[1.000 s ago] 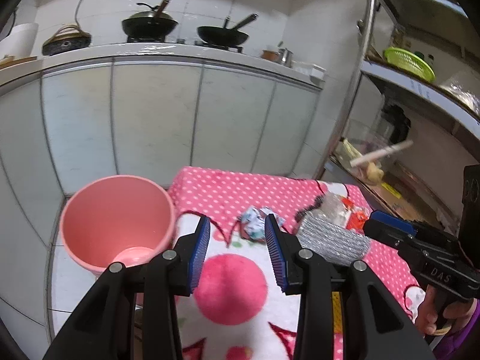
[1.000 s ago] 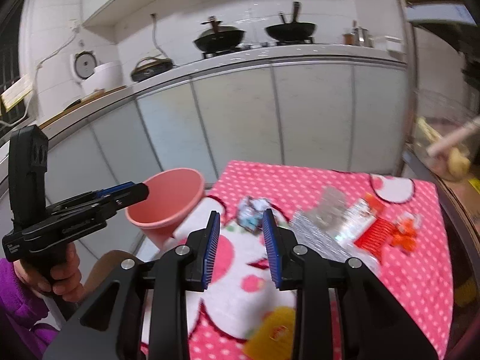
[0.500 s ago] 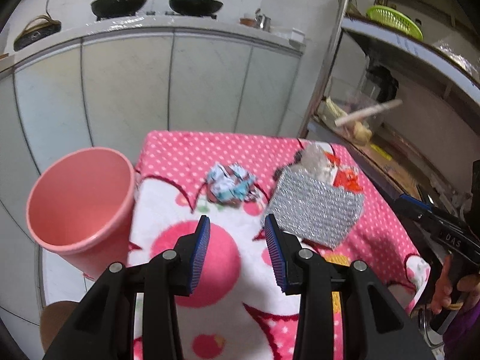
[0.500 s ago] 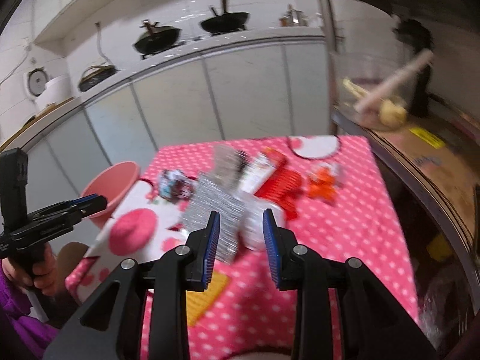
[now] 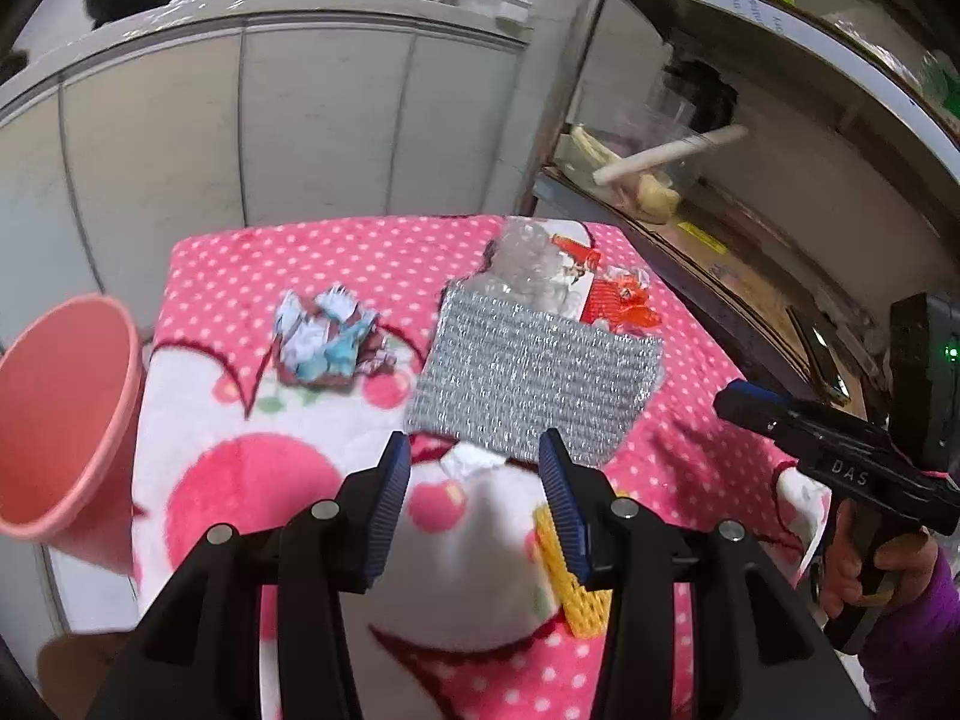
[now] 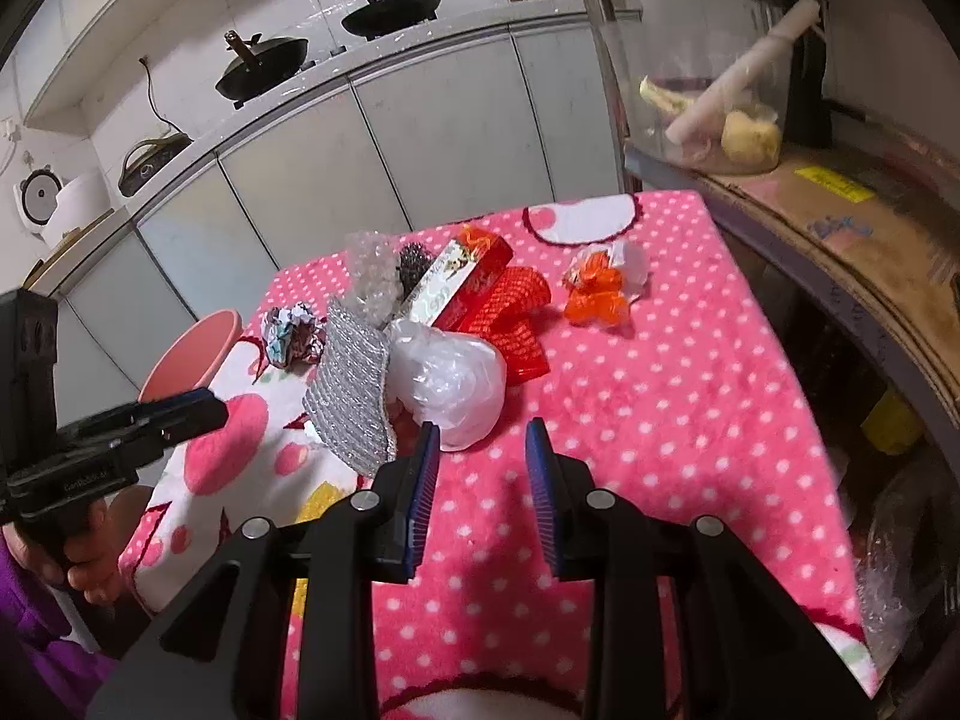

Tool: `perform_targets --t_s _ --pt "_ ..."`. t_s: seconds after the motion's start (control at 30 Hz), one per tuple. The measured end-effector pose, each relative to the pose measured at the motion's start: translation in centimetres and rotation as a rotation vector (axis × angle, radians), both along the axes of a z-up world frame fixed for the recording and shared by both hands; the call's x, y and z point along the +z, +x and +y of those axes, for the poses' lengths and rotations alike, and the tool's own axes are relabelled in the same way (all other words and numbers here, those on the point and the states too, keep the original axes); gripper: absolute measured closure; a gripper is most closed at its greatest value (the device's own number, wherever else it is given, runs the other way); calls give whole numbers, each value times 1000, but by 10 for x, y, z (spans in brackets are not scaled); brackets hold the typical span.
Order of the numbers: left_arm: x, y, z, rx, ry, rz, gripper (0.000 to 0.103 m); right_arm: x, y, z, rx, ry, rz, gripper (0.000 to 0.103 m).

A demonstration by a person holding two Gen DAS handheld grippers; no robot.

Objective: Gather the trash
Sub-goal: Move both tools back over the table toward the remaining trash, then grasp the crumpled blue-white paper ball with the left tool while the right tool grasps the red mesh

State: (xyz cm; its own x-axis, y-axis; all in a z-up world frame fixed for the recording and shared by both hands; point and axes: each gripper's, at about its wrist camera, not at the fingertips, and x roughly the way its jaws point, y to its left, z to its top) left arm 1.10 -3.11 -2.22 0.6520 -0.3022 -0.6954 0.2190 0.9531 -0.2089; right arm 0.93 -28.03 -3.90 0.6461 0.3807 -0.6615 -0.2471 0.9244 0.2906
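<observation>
Already spread wide and holding nothing, the right tool [image 6: 480, 456] hangs just short of a crumpled white plastic bag [image 6: 447, 381] on the pink polka-dot blanket-covered counter [image 6: 630, 396]; the left tool [image 5: 474, 477], equally wide and empty, hovers above a white scrap [image 5: 471, 459] at the near edge of a silver glitter-mesh pad [image 5: 534, 375]. Beyond lie a crumpled blue-and-white paper wrapper [image 5: 327, 339], clear bubble wrap [image 5: 528, 270], a red-and-white snack box [image 6: 465, 279], red netting [image 6: 516, 324] and an orange wrapper [image 6: 600, 291]. A pink plastic bin [image 5: 60, 426] stands off the counter's left edge. Likely best practice: close low around the bag's bulk, squeeze until the film bunches, and lift clear before swinging toward the bin, so neighbouring litter is not dragged.
</observation>
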Motion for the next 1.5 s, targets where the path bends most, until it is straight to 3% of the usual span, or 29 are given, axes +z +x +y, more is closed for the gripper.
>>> perform_targets --t_s 0.23,0.47,0.57,0.7,0.8,0.87,1.2,1.5 --pt "8 33 32 129 -13 -19 59 -3 12 -4 -2 17 5 73" --pt "-4 74 47 208 28 -2 59 -5 26 -6 -6 39 14 73" --pt "-12 88 58 233 11 20 59 -4 30 -6 -3 35 13 73" --pt "-37 107 67 231 -38 117 59 -5 37 -5 -1 33 16 73" --pt "-43 104 63 224 -64 107 59 -5 43 -4 3 39 23 73" --pt "-41 99 55 209 -30 77 61 -4 47 -1 8 39 20 73" --pt "-17 70 52 197 -37 -21 69 2 71 3 17 62 15 73" --pt "-6 47 56 194 -67 -37 69 -24 117 8 -10 128 156 73"
